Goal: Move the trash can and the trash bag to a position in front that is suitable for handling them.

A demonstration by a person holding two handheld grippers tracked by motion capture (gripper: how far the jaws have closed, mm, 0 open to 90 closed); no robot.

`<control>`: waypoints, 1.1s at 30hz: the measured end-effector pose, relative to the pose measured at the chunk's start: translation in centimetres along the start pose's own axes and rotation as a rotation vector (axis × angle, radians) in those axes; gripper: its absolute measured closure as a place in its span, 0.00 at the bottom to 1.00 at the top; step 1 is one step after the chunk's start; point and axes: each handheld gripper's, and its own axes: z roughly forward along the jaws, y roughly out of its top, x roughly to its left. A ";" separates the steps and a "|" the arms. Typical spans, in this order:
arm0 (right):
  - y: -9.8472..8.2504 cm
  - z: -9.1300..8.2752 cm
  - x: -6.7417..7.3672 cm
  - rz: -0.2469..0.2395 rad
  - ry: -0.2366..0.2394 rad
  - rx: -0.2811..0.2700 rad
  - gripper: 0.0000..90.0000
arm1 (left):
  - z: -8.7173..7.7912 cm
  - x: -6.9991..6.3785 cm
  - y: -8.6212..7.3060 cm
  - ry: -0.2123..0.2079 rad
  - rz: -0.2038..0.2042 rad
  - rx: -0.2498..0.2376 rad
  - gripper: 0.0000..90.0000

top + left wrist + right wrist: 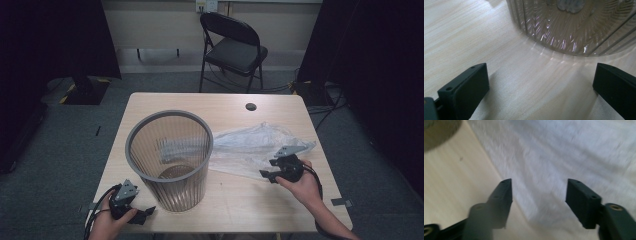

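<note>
A grey ribbed wastebasket [170, 160] stands upright on the left half of the wooden counter [240, 200], its round mouth open to the high view. Its see-through walls show the dark base disc and nothing lying loose on it; the pale streaks across the far wall look like the plastic behind it. A crumpled clear plastic bag [255, 145] lies flat on the counter just right of the wastebasket, its left end close against the basket's wall, stretching toward the right edge.

The right gripper [267, 175] hovers at the near edge of the bag, jaws spread with nothing between them; in the right gripper view the wrinkled plastic [564, 157] lies beyond and below the parted jaws, blurred.

The left gripper [145, 214] rests at the counter's near-left corner, just in front of the wastebasket's foot [564, 27], jaws wide apart over bare wood.

A folding chair [234, 47] stands beyond the counter.
</note>
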 end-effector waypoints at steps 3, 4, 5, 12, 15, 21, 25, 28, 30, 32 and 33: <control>2.3 1.2 -0.9 0.003 -0.016 -0.031 0.32 | 0.0 0.0 0.0 0.000 -0.001 -0.001 0.00; 2.3 1.2 -0.9 0.003 -0.016 -0.031 0.32 | 0.0 0.0 0.0 0.000 -0.001 -0.001 0.00; 3.6 2.4 -1.7 0.029 -0.022 -0.033 0.32 | 0.0 0.0 0.0 0.002 -0.001 -0.001 0.00; 4.9 5.9 -4.5 0.087 -0.088 0.001 0.32 | -0.1 0.0 -0.1 0.001 0.003 0.003 0.00; 4.4 7.2 -5.6 0.109 -0.115 0.024 0.39 | -0.1 -0.1 -0.1 0.000 0.001 0.002 0.00; 3.6 7.6 -6.3 0.126 -0.088 0.073 0.56 | -0.2 -0.2 -0.1 0.003 -0.002 0.003 0.00; 2.7 7.5 -6.3 0.159 -0.066 0.098 0.66 | -0.2 -0.3 -0.2 0.002 -0.002 0.000 0.00; 2.3 6.9 -6.0 0.158 -0.060 0.094 0.71 | -0.2 -0.3 -0.3 0.001 0.002 -0.004 0.00; 2.0 6.5 -5.9 0.165 -0.048 0.089 0.74 | -0.2 -0.4 -0.3 0.003 -0.007 -0.010 0.00; 1.4 6.0 -5.6 0.172 -0.037 0.088 0.75 | -0.3 -0.4 -0.4 0.004 -0.003 -0.011 0.00; 0.9 5.4 -5.2 0.186 -0.034 0.084 0.74 | -0.3 -0.4 -0.4 0.003 -0.002 -0.014 0.00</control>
